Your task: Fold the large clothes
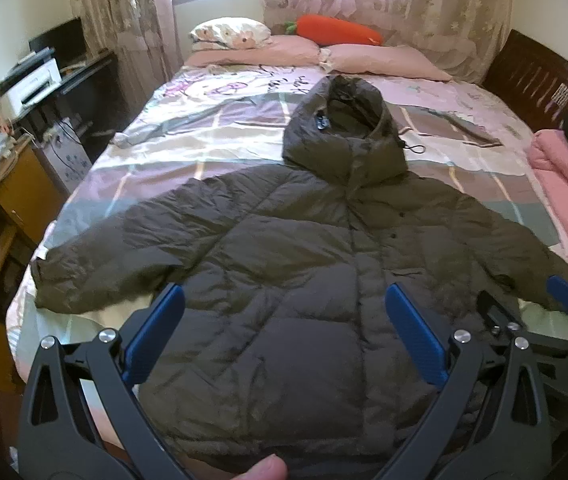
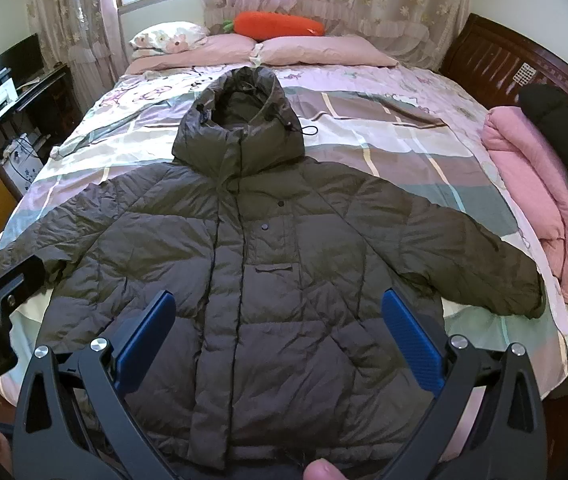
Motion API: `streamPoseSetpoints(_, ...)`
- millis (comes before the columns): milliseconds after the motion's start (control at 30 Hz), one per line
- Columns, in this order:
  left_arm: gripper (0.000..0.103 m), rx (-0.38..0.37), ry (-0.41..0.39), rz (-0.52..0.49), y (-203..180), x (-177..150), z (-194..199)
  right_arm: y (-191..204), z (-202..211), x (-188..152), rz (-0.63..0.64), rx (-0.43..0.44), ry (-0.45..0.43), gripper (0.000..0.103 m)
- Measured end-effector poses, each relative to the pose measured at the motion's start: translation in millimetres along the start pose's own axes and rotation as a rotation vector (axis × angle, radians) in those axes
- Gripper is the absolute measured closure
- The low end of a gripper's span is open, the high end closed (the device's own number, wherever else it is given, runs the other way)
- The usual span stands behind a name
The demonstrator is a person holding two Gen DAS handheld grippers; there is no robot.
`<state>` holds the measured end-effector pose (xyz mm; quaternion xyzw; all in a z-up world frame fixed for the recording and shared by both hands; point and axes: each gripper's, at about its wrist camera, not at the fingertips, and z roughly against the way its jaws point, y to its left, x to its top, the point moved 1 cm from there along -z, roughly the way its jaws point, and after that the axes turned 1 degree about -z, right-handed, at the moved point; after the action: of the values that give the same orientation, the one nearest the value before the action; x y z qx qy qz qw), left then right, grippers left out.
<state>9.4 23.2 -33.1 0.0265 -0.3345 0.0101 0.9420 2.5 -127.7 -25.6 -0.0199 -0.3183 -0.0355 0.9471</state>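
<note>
Your puffer jacket lies front-up and flat across the near half of the bed, hood toward the pillows, sleeves spread to both side edges, ready for folding. Both your left gripper and right gripper hover above its hem, jaws wide apart, holding nothing.

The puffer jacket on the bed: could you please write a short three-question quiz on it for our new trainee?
1. True or false: the puffer jacket lies front up on the bed, with both sleeves spread out sideways.
2. Multiple choice: which way does the hood point? A) toward the pillows B) toward the grippers C) toward the pink quilt
3. Fill in: the left gripper and the right gripper are both ____ and hold nothing.

Key: 1 true; 2 A; 3 open.
</note>
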Motion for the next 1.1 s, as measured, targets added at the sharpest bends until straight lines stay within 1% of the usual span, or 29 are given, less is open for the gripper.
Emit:
streamPoseSetpoints(67,0.002,0.037,0.005,-0.013,2.7,-2.4,-6.5,-0.5,-2.9,-1.6,-0.001,0.018,0.006,0.001)
streamPoseSetpoints(200,0.002,0.048,0.034,-0.001,12.4,-7.2,-15.7,-2.4,-7.1,-5.9,-0.003,0.031,-0.007,0.001)
streamPoseSetpoints(333,0.002,0.063,0.021,0.005,24.3,-11.2,-7.8,-5.3,-7.2,-14.5,-0.007,0.043,-0.009,0.001)
streamPoseSetpoints(433,0.002,0.057,0.013,0.022,37.9,-17.0,0.6,-5.2,-4.3,-21.8,-0.009,0.065,-0.013,0.001)
streamPoseSetpoints(533,0.002,0.071,0.006,0.041,52.4,-21.1,6.7,-1.7,-5.0,-28.9,0.007,0.04,-0.033,0.001)
streamPoseSetpoints(633,0.002,0.074,0.009,0.064,62.9,-25.7,8.0,-0.8,-13.4,-36.6,0.027,0.013,-0.034,0.001)
streamPoseSetpoints(733,0.002,0.036,0.036,0.095,70.6,-31.7,1.3,-8.6,-25.4,-39.8,0.042,0.025,-0.017,0.001)
streamPoseSetpoints(800,0.002,0.002,0.075,0.106,70.4,-35.2,-8.7,-29.1,-37.5,-32.3,0.018,0.049,0.021,0.001)
streamPoseSetpoints(833,0.002,-0.003,0.087,0.104,68.6,-36.4,-12.5,-38.9,-41.4,-29.8,-0.001,0.049,0.034,0.001)
streamPoseSetpoints(867,0.002,0.0,0.103,0.095,65.3,-37.7,-17.0,-61.2,-49.7,-23.2,-0.051,0.028,0.056,0.001)
streamPoseSetpoints(900,0.002,0.021,0.106,0.087,63.3,-38.8,-18.5,-79.1,-55.8,-20.0,-0.097,0.012,0.072,0.001)
streamPoseSetpoints(933,0.002,0.069,0.091,0.076,60.2,-38.8,-18.0,-102.6,-64.4,-15.9,-0.155,-0.002,0.096,0.001)
streamPoseSetpoints(1000,0.002,0.109,0.057,0.048,53.9,-39.0,-15.1,-150.7,-82.6,-10.8,-0.266,-0.033,0.148,0.001)
streamPoseSetpoints(1033,0.002,0.108,0.045,0.03,50.0,-38.5,-14.0,-170.6,-90.0,-10.6,-0.315,-0.052,0.169,0.001)
streamPoseSetpoints(1067,0.002,0.094,0.042,0.007,43.6,-37.5,-14.1,-207.5,-102.5,-11.8,-0.414,-0.074,0.211,0.001)
streamPoseSetpoints(1100,0.002,0.074,0.052,-0.016,36.5,-35.8,-15.9,-226.9,-109.4,-14.2,-0.471,-0.074,0.235,0.001)
